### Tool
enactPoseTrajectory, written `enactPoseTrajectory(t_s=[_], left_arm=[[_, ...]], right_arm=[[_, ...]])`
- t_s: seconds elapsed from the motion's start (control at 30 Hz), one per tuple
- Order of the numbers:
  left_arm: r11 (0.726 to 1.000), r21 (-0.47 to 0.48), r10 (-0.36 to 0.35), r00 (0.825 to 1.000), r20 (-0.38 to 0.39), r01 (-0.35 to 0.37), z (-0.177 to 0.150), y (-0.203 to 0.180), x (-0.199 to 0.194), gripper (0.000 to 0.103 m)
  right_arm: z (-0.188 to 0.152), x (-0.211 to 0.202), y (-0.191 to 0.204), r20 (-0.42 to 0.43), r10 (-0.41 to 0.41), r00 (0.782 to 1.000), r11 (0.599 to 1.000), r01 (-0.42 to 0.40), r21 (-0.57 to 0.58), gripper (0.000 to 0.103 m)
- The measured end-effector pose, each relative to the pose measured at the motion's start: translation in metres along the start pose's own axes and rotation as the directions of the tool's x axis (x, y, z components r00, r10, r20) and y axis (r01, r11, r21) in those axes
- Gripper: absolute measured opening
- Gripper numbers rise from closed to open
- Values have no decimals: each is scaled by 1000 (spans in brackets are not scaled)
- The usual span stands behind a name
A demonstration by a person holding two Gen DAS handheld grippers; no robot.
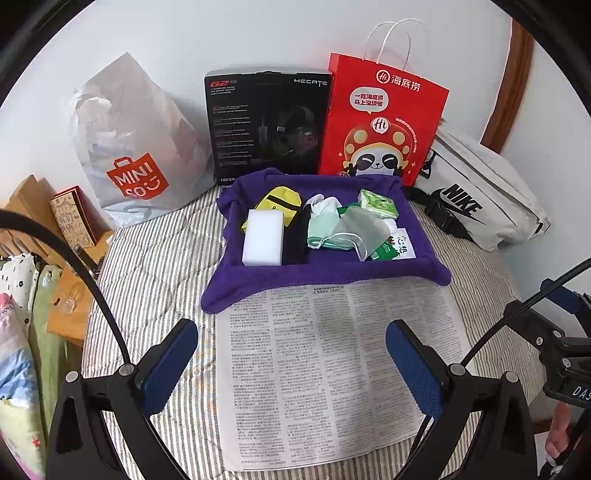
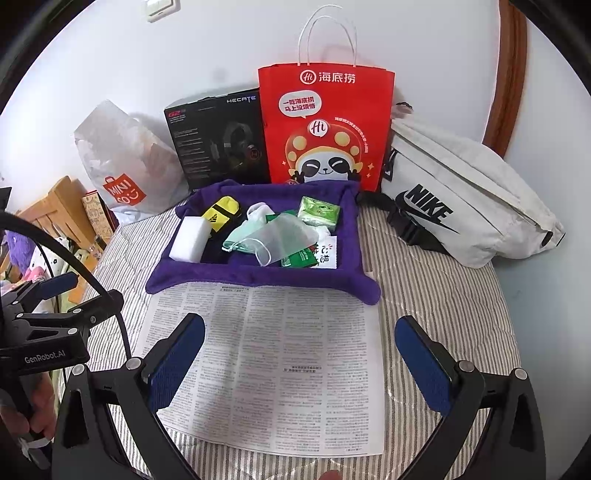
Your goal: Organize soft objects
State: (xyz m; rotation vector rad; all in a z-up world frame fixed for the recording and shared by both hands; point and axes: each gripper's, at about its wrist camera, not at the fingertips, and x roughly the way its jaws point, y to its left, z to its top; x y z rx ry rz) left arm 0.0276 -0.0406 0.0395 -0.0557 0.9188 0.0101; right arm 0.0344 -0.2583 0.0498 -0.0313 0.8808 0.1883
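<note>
— Looking at the purple tray (image 1: 325,266), where's your white sponge (image 1: 263,237)?
— On the bed, in the tray's left end, long axis running toward the wall; a yellow pouch (image 1: 275,206) lies behind it.
— And your hand-held grippers?
— Left hand-held gripper (image 1: 291,363) and right hand-held gripper (image 2: 301,363) both gape wide over the newspaper (image 2: 273,365), holding nothing. Only your right view shows the wall switch (image 2: 160,8).

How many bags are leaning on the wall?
3. The white Miniso bag is on the left, the red paper bag stands behind the purple tray, and the white Nike bag lies on the right. Others may be hidden.
</note>
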Motion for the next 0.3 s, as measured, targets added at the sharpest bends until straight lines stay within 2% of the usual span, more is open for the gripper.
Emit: enactPoseTrajectory(t_s=[0.3], left_arm=[[1000, 11, 8, 1000, 9, -9, 0, 2, -1, 103]], right_arm=[[0, 1, 3, 2, 5, 1000, 1000, -5, -5, 101]])
